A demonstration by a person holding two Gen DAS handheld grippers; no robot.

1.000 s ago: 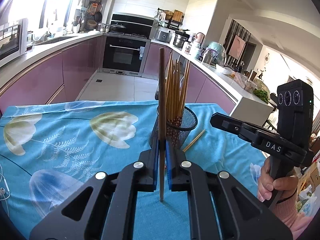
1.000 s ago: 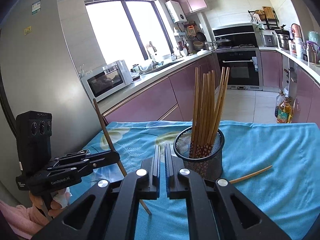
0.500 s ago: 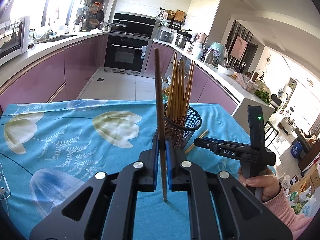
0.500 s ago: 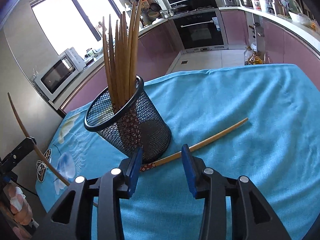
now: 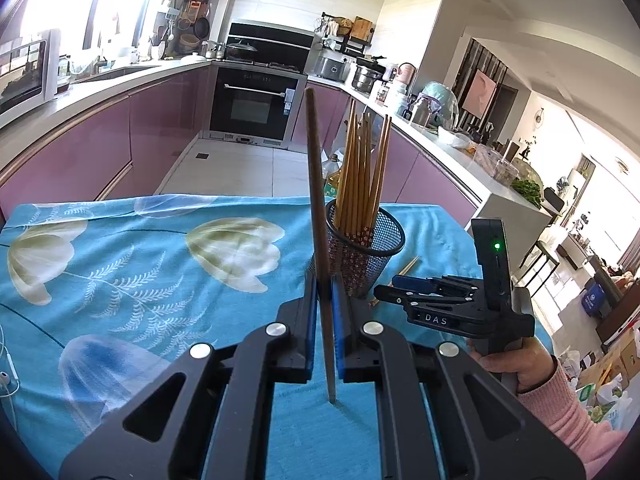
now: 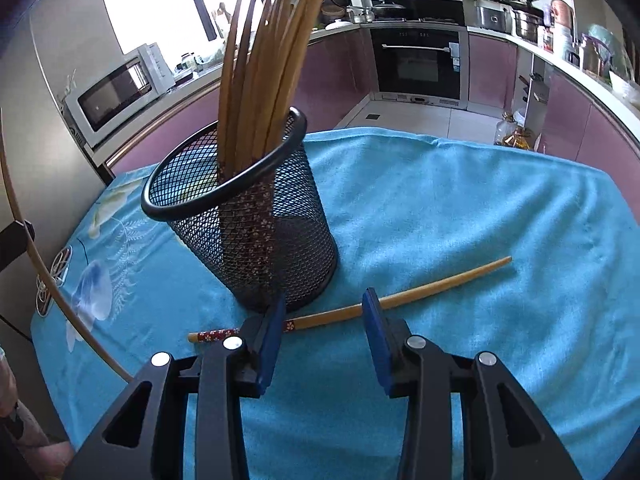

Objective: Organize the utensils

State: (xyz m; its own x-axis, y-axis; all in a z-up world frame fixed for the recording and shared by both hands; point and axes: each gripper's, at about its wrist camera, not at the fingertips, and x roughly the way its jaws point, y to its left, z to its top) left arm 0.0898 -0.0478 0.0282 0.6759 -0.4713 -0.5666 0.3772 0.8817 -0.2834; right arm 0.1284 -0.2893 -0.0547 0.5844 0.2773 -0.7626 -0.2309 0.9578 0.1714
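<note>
Blue floral cloth (image 5: 120,280) – microwave (image 6: 116,92), oven (image 5: 252,108) behind.

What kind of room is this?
It looks like a home kitchen. There is a black built-in oven under a stove, a white microwave on the long counter, and shiny purple cabinets along the walls.

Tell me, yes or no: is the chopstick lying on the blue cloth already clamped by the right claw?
No. In the right wrist view the right claw stands open astride the loose chopstick, its blue pads clear of the chopstick on both sides.
</note>
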